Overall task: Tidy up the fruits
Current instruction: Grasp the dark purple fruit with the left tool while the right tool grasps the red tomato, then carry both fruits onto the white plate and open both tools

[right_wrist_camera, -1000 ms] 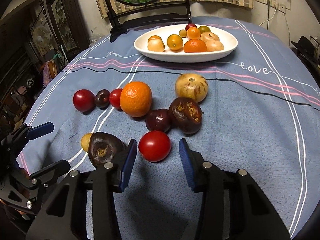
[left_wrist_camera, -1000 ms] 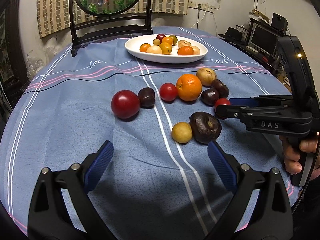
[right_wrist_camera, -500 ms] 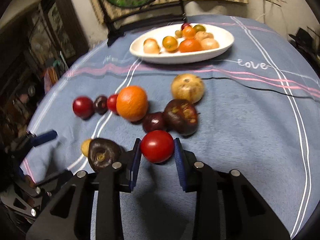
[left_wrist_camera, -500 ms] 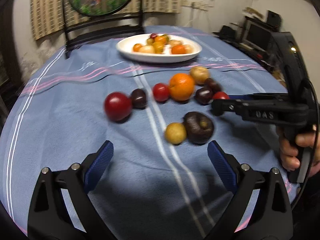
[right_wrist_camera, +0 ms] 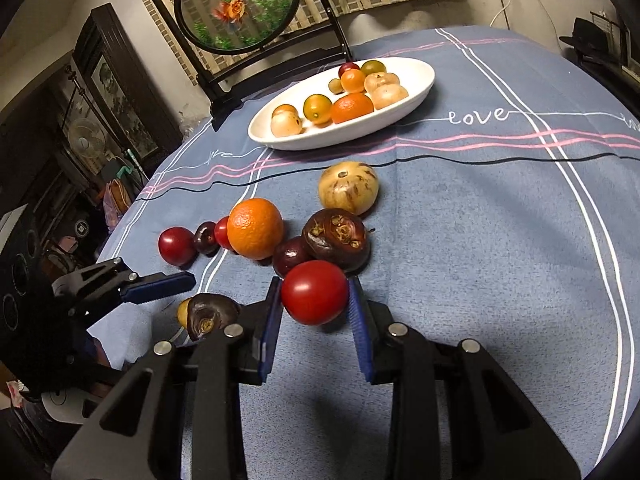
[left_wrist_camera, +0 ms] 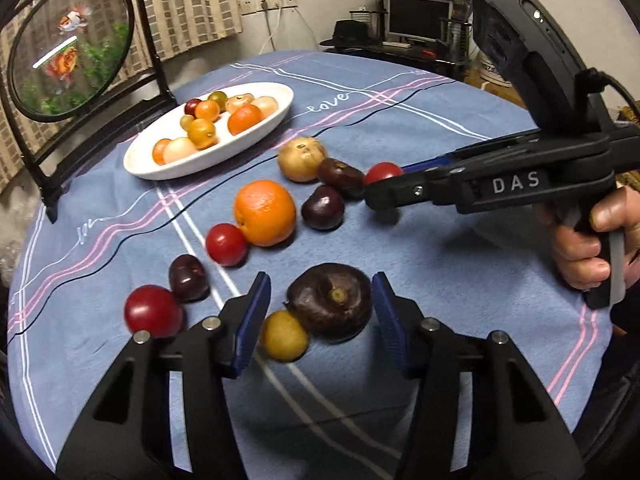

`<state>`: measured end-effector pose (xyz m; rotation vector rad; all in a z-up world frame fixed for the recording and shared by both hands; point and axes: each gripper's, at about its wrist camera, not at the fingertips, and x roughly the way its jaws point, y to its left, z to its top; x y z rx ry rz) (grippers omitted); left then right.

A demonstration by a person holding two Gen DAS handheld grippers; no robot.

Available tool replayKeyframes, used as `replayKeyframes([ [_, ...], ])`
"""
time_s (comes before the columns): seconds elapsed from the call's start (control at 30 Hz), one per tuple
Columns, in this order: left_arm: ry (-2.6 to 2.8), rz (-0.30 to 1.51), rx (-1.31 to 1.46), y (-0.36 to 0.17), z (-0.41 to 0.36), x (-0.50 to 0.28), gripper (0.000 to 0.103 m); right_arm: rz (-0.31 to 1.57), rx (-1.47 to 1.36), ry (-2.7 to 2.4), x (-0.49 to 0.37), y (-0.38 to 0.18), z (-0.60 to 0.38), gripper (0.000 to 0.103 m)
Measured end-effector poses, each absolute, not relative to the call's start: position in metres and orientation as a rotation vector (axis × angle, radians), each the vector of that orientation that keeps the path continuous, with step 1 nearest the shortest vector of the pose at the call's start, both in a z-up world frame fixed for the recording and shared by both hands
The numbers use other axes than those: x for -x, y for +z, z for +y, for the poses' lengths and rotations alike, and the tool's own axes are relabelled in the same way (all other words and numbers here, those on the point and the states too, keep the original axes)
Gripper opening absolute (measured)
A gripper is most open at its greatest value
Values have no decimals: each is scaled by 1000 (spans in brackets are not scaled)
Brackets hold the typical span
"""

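Left gripper (left_wrist_camera: 322, 312): jaws have just been narrowing, now flanking the wrinkled dark-purple round fruit (left_wrist_camera: 330, 304), pads not yet touching; fruit lies well short of the white oval ceramic dish (left_wrist_camera: 136, 164).
Right gripper (right_wrist_camera: 316, 296): newly clamped on the glossy red tomato (right_wrist_camera: 314, 292), nearer that dish; ready for lifting.

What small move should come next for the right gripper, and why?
Probably lift straight up: the right gripper is already shut on the red tomato, which touches the dark fruit behind. Then carry it toward the white dish.
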<state>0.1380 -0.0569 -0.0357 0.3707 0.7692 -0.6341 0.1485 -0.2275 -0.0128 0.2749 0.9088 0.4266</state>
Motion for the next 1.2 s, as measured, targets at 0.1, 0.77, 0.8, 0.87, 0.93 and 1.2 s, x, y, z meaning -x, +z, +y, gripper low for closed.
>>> replayKeyframes([
  [0.1, -668, 783, -379, -38, -59, -137, 54, 909, -274, 428, -148, -13, -228, 33],
  [0.77, -641, 821, -490, -49, -74, -139, 47, 909, -282, 431, -148, -13, -230, 33],
  [0.8, -641, 821, -485, -49, -74, -139, 47, 909, -282, 430, -148, -13, -230, 33],
  [0.87, -641, 826, -466, -48, -72, -140, 47, 909, -282, 431, -149, -13, -229, 33],
  [0.93, -645, 829, -450, -47, -71, -140, 47, 909, -282, 431, -148, -13, -230, 33],
  [1.2, -644, 821, -278, -25, -50, -152, 47, 859, -269, 428, -142, -5, -231, 33],
])
